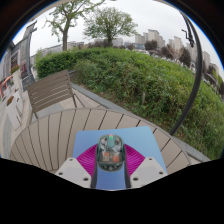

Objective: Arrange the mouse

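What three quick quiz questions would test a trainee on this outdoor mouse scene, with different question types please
1. True or false: the mouse sits between the tool's pink pads.
2. What lies under the mouse? A) blue mat B) bare grass C) a metal tray
3. Fill in: the mat rests on a wooden slatted ____.

Key: 1 true; 2 A; 3 table.

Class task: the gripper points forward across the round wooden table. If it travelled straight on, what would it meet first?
The gripper already holds the mouse over the blue mat. Ahead, the table looks clear; past it, probably the hedge.
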Motion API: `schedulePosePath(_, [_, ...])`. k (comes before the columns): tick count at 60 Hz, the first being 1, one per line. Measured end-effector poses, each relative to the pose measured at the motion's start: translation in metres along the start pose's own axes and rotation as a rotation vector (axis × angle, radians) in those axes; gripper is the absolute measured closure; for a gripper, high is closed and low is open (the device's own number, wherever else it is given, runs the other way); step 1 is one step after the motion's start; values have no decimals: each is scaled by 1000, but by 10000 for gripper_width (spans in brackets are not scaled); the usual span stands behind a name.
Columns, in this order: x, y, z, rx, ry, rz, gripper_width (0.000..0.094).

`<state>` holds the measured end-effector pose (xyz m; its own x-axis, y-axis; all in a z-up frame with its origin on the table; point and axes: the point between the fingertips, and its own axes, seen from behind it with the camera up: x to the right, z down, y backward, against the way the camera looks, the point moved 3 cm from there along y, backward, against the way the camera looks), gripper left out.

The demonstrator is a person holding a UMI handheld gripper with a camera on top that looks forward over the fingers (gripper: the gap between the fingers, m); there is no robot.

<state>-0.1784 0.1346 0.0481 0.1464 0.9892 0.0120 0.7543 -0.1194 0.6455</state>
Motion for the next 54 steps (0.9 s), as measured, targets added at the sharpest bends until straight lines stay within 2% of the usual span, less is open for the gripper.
schedulePosePath(7, [13,-27,31,-37,15,-6,537])
schedulePosePath(9, [14,-27,27,-22,20,-11,522])
schedulePosePath(13, [15,-23,33,-30,36,-18,454])
schedulePosePath(15, [15,-20,33,-44,33,-21,351])
schedulePosePath(18, [14,-8,27,-35,19,-29,66])
schedulePosePath(20, [13,4,21,-23,18,-36,112])
schedulePosePath(25, [14,53,8,-3,22,-31,88])
schedulePosePath(31, [10,127,14,-22,33,-45,87])
schedulePosePath(43, [0,268,69,-52,34,-77,91])
schedulePosePath(48, [4,302,98,-84,35,-61,85])
schedulePosePath(54, [-6,326,127,-124,36,-94,87])
